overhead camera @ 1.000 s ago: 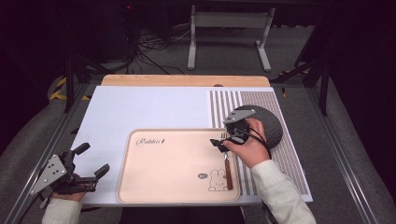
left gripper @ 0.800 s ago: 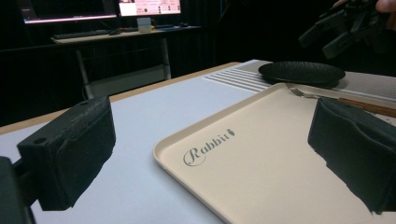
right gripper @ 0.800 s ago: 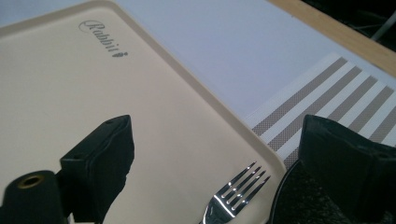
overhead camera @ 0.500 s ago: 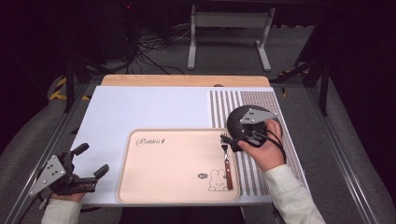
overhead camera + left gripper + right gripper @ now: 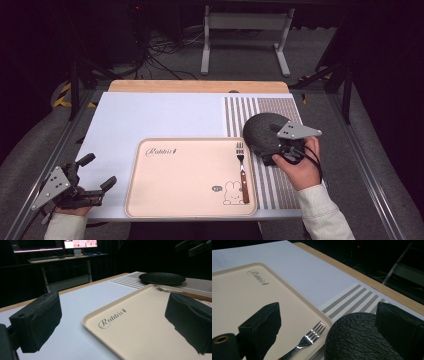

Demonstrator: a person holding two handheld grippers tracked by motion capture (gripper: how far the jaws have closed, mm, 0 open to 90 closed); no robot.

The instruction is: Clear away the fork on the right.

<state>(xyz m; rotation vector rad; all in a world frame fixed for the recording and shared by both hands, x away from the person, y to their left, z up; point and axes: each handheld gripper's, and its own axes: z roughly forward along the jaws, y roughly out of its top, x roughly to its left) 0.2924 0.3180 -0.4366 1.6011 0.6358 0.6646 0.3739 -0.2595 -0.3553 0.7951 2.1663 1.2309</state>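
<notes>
1. The work in hand seems to be laying tableware on the tray (image 5: 190, 200). The fork (image 5: 242, 170) already lies on the tray, along its right edge, with the prongs pointing away from the person and the wooden handle toward the person. I judge this step as done.

2. The right tongs (image 5: 272, 159) are over the near edge of the dark plate (image 5: 265, 131), which rests on the striped mat (image 5: 270, 150) just beside the tray. In the right gripper view the two jaws stand wide apart, one over the tray near the fork (image 5: 308, 338) and one over the plate (image 5: 357, 340). They hold nothing.

3. What is left, as I judge it: the plate is not yet gripped and not yet moved. If it belongs on the tray, this step is still to do.

4. The left tongs (image 5: 95, 172) wait at the near left corner of the surface (image 5: 150, 115), well apart from the tray. Their jaws are open and empty; the left gripper view shows the tray (image 5: 140, 327) between them, farther off.

5. Count of things: one tray, one fork, one dark plate, one striped mat, two tongs.
</notes>
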